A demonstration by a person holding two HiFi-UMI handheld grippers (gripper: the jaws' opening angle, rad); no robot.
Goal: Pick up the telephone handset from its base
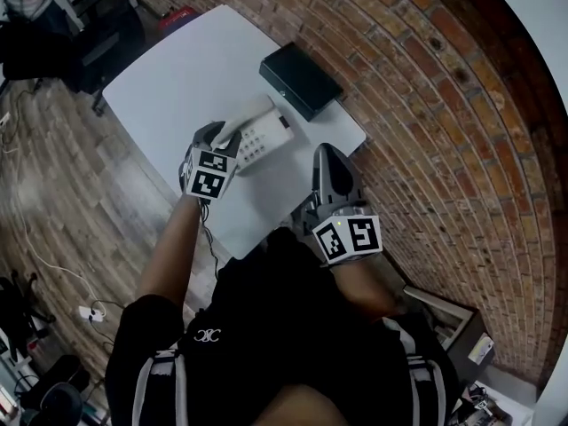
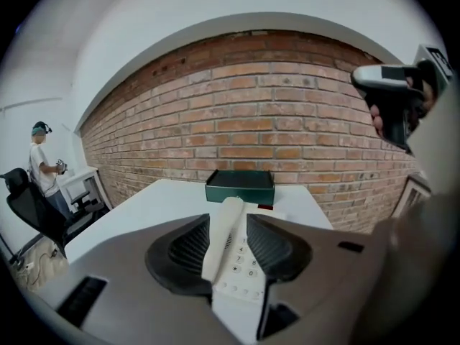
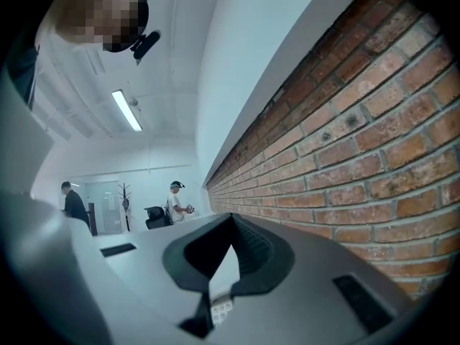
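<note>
Jaws of the left gripper (image 2: pixel 228 220) stand apart, straddling the white handset (image 2: pixel 223 239) without clamping it. The handset lies along the left side of the telephone base (image 1: pixel 266 142), on the white table (image 1: pixel 177 69) by the brick wall (image 1: pixel 426 105). Just beyond the phone sits a dark green box (image 1: pixel 300 80). To the right, the right gripper (image 3: pixel 230 220) hangs near the table's edge, tips pressed together, holding nothing.

Seeing a dark green box (image 1: pixel 300 80) lying flat at the far end of the white table (image 1: pixel 177 87), just beside the brick wall (image 1: pixel 426 105). Also seeing a person (image 2: pixel 42 165) standing far behind, near a black office chair (image 2: pixel 29 207). Noticing cables (image 1: pixel 53 273) lying on the wooden floor (image 1: pixel 62 176).
</note>
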